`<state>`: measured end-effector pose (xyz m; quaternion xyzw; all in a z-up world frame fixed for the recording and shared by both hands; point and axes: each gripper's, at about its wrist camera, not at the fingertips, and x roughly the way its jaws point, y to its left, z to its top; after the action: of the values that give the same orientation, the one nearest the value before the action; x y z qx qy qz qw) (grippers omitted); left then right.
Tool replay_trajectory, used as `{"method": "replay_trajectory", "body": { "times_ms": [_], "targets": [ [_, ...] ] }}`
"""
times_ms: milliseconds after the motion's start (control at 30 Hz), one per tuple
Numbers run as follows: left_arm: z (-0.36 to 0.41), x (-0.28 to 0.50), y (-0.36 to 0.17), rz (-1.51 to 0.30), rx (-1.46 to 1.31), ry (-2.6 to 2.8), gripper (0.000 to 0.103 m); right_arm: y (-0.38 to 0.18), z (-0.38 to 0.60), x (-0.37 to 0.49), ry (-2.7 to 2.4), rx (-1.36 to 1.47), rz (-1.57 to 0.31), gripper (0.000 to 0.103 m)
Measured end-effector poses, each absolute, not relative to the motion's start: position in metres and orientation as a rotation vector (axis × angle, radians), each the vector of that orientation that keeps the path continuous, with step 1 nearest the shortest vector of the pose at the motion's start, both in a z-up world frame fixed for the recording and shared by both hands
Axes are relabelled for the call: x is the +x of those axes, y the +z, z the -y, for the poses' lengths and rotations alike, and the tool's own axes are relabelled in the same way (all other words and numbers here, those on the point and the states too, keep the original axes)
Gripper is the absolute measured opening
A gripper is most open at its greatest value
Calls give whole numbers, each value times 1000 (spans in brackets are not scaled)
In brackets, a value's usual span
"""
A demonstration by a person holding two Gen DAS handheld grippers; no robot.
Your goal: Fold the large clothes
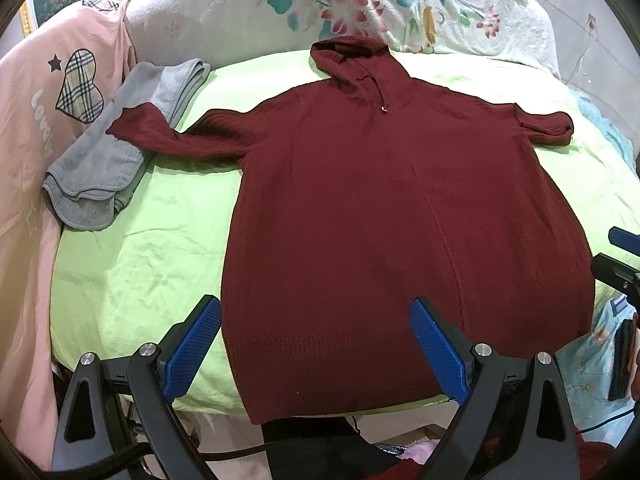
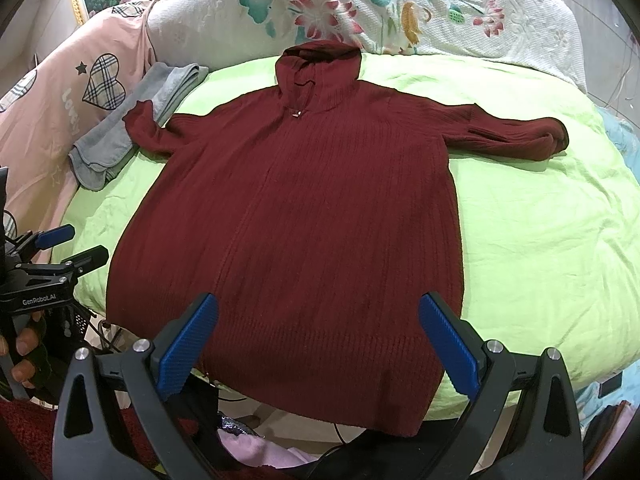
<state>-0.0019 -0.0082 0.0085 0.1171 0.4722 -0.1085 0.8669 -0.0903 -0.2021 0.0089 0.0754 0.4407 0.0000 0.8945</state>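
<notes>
A dark red knitted hooded sweater (image 1: 380,216) lies flat, front up, on a light green sheet (image 1: 132,264). Its hood points away and both sleeves are spread out sideways. It also shows in the right wrist view (image 2: 304,232). My left gripper (image 1: 316,340) is open and empty, above the sweater's near hem on its left side. My right gripper (image 2: 320,340) is open and empty, above the near hem. The left sleeve end (image 1: 136,128) rests on a grey towel. The left gripper (image 2: 68,248) shows at the left edge of the right wrist view.
A folded grey towel (image 1: 104,176) lies at the sheet's far left. A pink quilt with a plaid heart (image 1: 76,88) is at the left. A floral cover (image 1: 400,4) lies behind the hood. Cables and clothes (image 2: 260,448) lie below the near edge.
</notes>
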Motion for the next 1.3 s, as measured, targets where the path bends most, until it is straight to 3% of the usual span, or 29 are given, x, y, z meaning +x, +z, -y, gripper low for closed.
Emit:
{"method": "replay_trajectory", "body": {
  "times_ms": [700,1067,1233,1300],
  "targets": [
    [13,3,13,-880,154,-320,95,6,215,-76,-1,199,-888,100],
    [34,37,6,-913,147,-389,96,13,309,-21,-125,228,-804,99],
    [39,53,-7,-952,147,-390,96,10,367,19,-196,257,-781,93],
    [41,61,-16,-975,148,-387,96,8,379,40,-223,231,-789,86]
  ]
}}
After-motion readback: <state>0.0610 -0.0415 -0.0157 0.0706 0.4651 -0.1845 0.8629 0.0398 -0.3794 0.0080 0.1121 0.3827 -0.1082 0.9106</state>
